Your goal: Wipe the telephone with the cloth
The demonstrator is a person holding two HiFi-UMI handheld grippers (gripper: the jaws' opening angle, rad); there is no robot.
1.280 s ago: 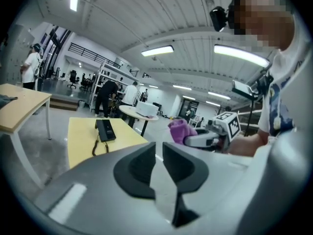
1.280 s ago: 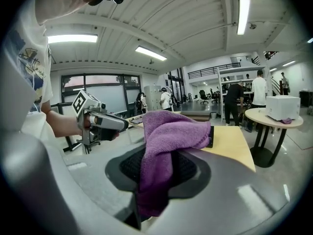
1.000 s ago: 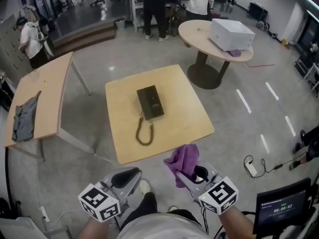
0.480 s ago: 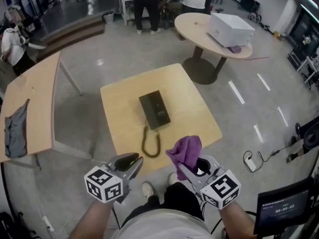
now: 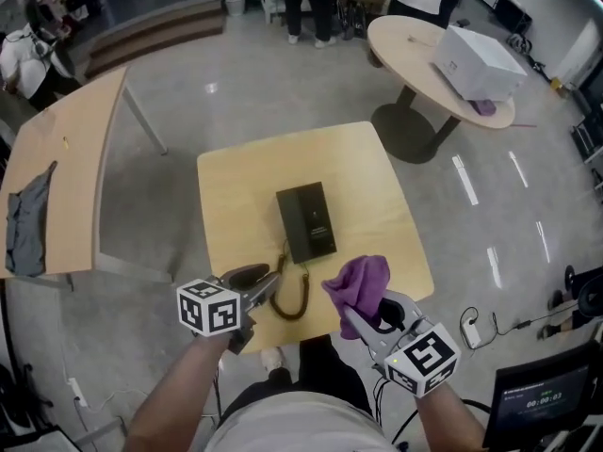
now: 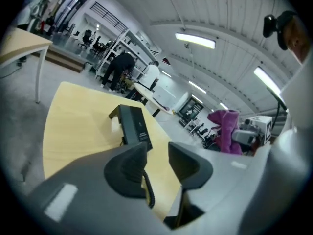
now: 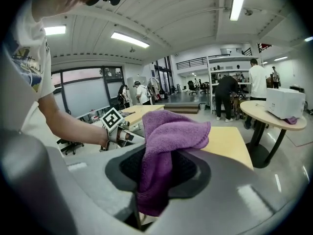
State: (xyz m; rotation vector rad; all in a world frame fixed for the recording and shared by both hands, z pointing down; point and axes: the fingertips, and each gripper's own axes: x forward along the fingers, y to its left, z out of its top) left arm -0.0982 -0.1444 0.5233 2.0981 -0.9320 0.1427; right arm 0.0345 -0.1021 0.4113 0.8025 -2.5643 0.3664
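Note:
The black telephone (image 5: 306, 221) lies flat in the middle of the square wooden table (image 5: 236, 186), its coiled cord (image 5: 292, 297) looping toward the near edge. My left gripper (image 5: 268, 285) hovers over that near edge just left of the cord. Its jaws have just been opening and nothing is between them; in the left gripper view the telephone (image 6: 133, 124) and the cord (image 6: 147, 192) show beyond the gripper (image 6: 156, 156). My right gripper (image 5: 366, 316) is shut on the purple cloth (image 5: 358, 283), near the table's front right edge. That cloth (image 7: 168, 141) bulges out over the right gripper (image 7: 159, 173).
A long wooden table (image 5: 75, 139) stands at the left with a grey cloth (image 5: 24, 229) on it. A round table (image 5: 424, 55) with a white box (image 5: 480, 62) is at the back right. People stand at the far shelves. A monitor (image 5: 537, 403) is at the lower right.
Both grippers have come forward to the table's near edge. The left gripper's jaws stand wider apart than before. The purple cloth stays in the right gripper.

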